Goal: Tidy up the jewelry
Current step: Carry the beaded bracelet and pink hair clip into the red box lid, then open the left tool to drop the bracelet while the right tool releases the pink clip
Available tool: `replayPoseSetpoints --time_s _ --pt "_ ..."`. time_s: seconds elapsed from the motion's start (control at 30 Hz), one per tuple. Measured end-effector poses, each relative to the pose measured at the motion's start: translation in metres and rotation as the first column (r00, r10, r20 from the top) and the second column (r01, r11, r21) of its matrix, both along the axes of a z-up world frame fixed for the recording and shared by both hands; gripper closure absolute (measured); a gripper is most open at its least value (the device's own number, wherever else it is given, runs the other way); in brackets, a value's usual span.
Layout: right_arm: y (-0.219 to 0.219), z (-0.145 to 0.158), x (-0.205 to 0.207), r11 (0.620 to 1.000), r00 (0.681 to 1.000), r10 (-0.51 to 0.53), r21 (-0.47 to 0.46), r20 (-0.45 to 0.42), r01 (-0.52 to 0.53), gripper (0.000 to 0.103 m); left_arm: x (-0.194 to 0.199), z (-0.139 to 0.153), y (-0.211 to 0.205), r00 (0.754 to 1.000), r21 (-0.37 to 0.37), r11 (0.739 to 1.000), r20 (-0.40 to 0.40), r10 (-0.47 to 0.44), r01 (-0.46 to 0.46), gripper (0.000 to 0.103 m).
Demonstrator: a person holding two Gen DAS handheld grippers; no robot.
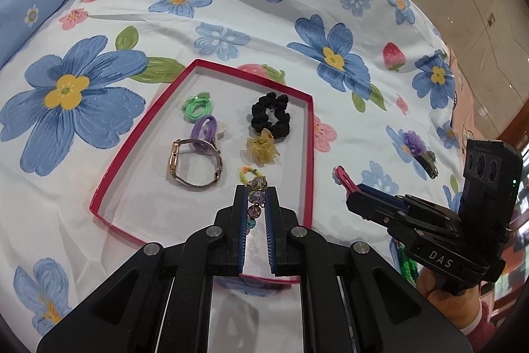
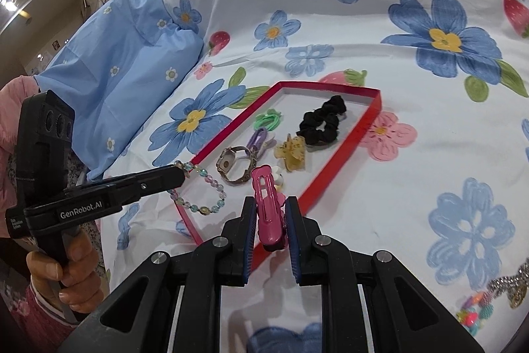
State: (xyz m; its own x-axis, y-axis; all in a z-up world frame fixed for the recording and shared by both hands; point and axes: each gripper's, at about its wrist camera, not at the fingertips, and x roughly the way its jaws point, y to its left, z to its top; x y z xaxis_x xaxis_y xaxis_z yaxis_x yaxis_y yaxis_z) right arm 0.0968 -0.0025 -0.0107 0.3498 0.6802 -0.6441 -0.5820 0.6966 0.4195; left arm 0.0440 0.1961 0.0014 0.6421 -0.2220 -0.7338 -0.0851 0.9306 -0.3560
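Left tool (image 1: 257, 192): fingers pinched on a beaded bracelet (image 2: 201, 187) of pale translucent beads; the loop hangs from the fingertips over the near left corner of the red tray (image 1: 309, 154).

Right tool (image 2: 270, 207): fingers pinched on a pink snap hair clip (image 2: 266, 204), held upright, its rounded head pointing away from the tool and a small white flower charm just beside that head. It sits over the tray's near right edge.

Tray contents, ahead of the left tool, nearest first:
- small multicoloured elastic loop (image 1: 246, 173), just past the fingertips
- wristwatch (image 1: 195, 162) with metal band, ahead and left, resting on its side
- amber claw clip (image 1: 261, 148), ahead and slightly right
- purple hair ties (image 1: 205, 131), touching the watch's far side
- black scrunchie (image 1: 271, 114), just beyond the claw clip
- green hair ties (image 1: 196, 105), farthest, beyond the purple ones

Outside the tray, on the floral bedsheet (image 1: 99, 5):
- hair clip with purple flower (image 1: 418, 149), right of the tray, beyond the right tool
- rhinestone piece (image 2: 509, 283) and colourful bead item (image 2: 474, 313), near right of the right tool
- blue pillow (image 2: 122, 71), far left
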Motion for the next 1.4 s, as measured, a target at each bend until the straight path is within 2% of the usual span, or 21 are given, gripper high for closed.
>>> replayPoseSetpoints --time_s 0.33,0.8,1.03,1.33,1.4 --pt "0.044 -0.014 0.018 0.997 0.998 0.059 -0.04 -0.018 -0.06 0.085 0.014 -0.028 0.032 0.998 -0.052 0.998 -0.051 0.034 -0.037 0.095" --pt "0.092 -0.05 0.029 0.966 0.992 0.124 -0.229 -0.008 -0.123 0.086 0.026 -0.074 0.062 0.983 -0.027 0.995 -0.155 0.095 -0.101 0.094" --pt "0.101 -0.053 0.032 0.953 0.989 0.15 -0.266 -0.006 -0.146 0.085 0.03 -0.081 0.063 0.978 -0.003 0.994 -0.18 0.109 -0.111 0.094" --pt "0.102 -0.053 0.034 0.953 0.988 0.153 -0.264 -0.009 -0.15 0.084 0.032 -0.081 0.061 0.975 0.03 0.993 -0.188 0.118 -0.115 0.094" --pt "0.102 -0.053 0.034 0.954 0.989 0.15 -0.259 -0.011 -0.148 0.083 0.031 -0.081 0.062 0.974 0.033 0.993 -0.19 0.122 -0.117 0.09"
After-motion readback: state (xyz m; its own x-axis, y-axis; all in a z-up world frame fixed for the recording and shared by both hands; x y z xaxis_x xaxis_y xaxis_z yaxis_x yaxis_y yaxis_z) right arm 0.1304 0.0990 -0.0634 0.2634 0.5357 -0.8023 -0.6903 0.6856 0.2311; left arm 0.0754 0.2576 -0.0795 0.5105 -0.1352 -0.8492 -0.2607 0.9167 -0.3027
